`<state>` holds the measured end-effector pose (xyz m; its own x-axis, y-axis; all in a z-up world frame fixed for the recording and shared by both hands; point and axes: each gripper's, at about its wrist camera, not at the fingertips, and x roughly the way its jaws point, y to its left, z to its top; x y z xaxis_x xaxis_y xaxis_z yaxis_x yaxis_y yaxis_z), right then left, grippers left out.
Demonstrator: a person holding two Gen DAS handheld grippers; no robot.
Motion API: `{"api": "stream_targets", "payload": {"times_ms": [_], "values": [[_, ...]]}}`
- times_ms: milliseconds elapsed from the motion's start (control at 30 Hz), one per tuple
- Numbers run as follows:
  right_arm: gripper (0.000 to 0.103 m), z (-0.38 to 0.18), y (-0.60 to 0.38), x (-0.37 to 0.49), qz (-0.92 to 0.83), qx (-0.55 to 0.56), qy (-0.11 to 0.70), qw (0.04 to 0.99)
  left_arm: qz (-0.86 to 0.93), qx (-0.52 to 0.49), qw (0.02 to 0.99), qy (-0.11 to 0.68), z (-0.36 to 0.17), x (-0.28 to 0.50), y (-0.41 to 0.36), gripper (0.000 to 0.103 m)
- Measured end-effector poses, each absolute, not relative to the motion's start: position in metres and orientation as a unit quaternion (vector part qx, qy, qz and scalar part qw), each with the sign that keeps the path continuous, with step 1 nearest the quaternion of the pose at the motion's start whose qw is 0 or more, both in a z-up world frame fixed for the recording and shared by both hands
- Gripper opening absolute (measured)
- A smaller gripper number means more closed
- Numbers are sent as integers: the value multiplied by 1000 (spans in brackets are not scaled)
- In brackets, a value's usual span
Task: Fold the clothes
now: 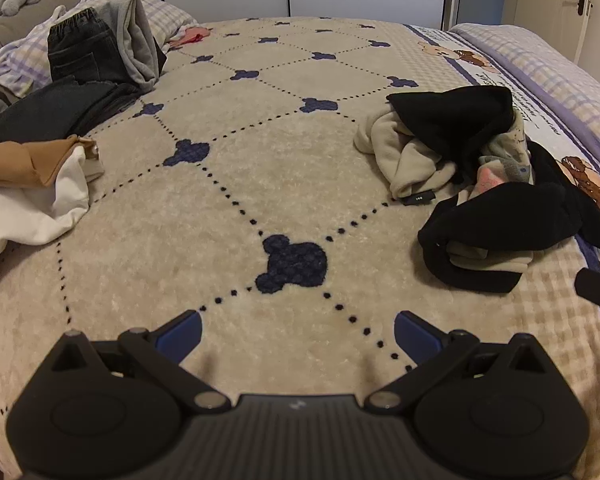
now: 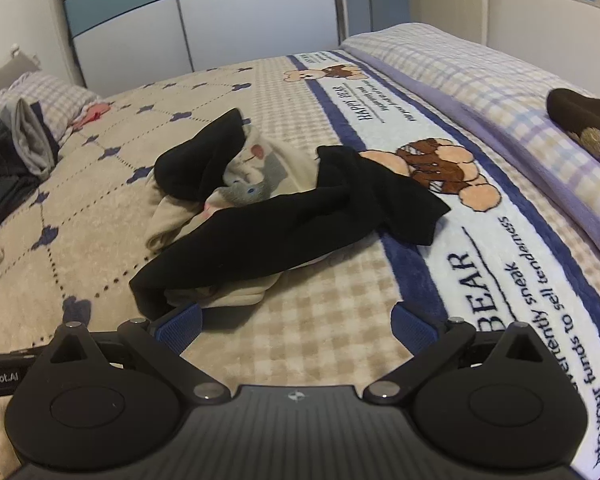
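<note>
**Both grippers spread and empty above the bed; crumpled garment not yet taken**

The left gripper (image 1: 298, 334) is held with its blue pads wide apart over bare blanket (image 1: 228, 200), and nothing is seen between them. The right gripper (image 2: 296, 326) is likewise spread wide and empty, its left pad (image 2: 179, 326) just beside the near edge of the crumpled black-and-cream garment (image 2: 284, 216). That garment lies bunched on the right part of the bed, partly across the white bear-printed band (image 2: 480, 248), with a black sleeve or leg thrown over the cream lining.

At the far left, a stack of dark and grey clothes (image 1: 96, 56) is seen near the pillow (image 1: 168, 12), and a tan and white piece (image 1: 32, 184) lies at the left edge.

Several risks are judged from here. Because black and cream layers are twisted together, only the top layer may be pinched, and the rest would then be dragged into a tighter knot. If the plush blanket is caught with the fabric, it would be lifted too. A grip taken on a bunched middle, not an edge or corner, would leave the garment impossible to lay flat.
</note>
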<state>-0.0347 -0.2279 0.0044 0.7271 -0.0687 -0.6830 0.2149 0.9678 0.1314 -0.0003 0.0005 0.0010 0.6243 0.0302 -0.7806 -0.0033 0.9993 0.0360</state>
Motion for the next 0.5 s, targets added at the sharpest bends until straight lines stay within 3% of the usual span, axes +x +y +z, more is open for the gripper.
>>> {"api": "stream_targets", "payload": {"times_ms": [500], "values": [[103,-2,-221,-37,-76,97,368,922,11,24,903,429,0,-5,6,103]]}}
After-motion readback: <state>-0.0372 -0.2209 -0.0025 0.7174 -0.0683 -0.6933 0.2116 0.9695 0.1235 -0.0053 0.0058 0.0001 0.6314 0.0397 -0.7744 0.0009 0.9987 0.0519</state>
